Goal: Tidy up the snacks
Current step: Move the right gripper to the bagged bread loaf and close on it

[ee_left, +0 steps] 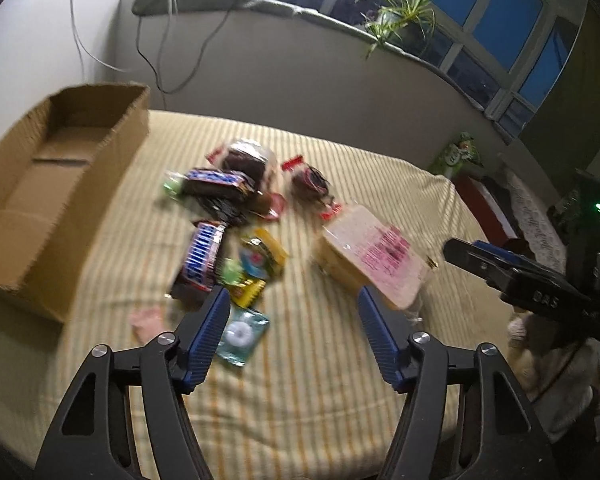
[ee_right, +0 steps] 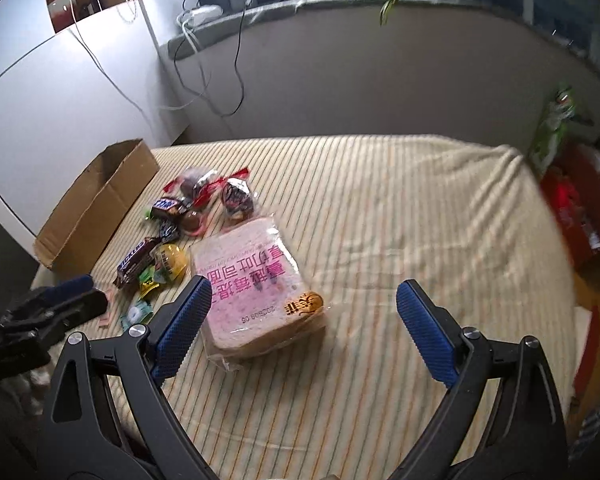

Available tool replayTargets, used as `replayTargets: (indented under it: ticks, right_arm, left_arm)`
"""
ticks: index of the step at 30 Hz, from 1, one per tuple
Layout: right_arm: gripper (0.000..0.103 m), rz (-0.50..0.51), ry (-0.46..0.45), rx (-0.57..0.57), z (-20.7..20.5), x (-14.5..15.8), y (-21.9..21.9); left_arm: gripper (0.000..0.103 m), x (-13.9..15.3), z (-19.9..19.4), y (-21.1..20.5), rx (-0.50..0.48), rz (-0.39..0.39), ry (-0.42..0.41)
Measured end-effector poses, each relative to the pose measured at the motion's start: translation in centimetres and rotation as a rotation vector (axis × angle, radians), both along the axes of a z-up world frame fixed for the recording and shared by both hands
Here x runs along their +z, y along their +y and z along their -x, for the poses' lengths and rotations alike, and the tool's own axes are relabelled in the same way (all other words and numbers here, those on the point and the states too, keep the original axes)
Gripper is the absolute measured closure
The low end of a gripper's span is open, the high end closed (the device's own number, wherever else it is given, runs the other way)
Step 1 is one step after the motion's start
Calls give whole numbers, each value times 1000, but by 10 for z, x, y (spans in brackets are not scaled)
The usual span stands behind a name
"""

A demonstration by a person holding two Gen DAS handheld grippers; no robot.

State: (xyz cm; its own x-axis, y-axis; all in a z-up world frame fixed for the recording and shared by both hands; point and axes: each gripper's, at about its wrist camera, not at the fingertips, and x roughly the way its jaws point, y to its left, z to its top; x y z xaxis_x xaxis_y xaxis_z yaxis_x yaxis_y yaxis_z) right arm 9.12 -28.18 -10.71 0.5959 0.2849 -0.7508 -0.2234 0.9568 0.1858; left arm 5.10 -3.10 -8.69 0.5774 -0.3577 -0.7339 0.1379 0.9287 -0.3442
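Observation:
A pile of snacks lies on the striped bed cover: two blue Snickers bars, dark cakes in clear wrap, a yellow packet and a teal mint pack. A bag of sliced bread with pink print lies to the pile's right. My left gripper hangs open above the cover, its left fingertip just over the mint pack. My right gripper is open too, above the near right corner of the bread bag, its pads clear of it. An open cardboard box stands empty at the left.
The striped cover runs bare to the right of the bread. A grey sill with a potted plant and dangling cables lines the far wall. A green bag and red items sit past the bed's right edge.

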Motion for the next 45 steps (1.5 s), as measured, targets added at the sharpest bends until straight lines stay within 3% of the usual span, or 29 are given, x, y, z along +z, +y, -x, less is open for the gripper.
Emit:
replayTargets:
  ticks: [10,18,26,45]
  right_arm:
    - [7,-4,108,104,-33,-17,10]
    - [7,-41,197,154,-55,-31,13]
    - [15,-105,288,177,-72,-47,11]
    - [32,-142,348,227,-75,-49,26]
  left_arm:
    - [38,-17,-18,-27,-83,114,103]
    - [38,-32,-31,-40,-97,160,166]
    - [38,-39,-46,-47,-103,197,196]
    - [44,-41,-57,-64,-122,195,200]
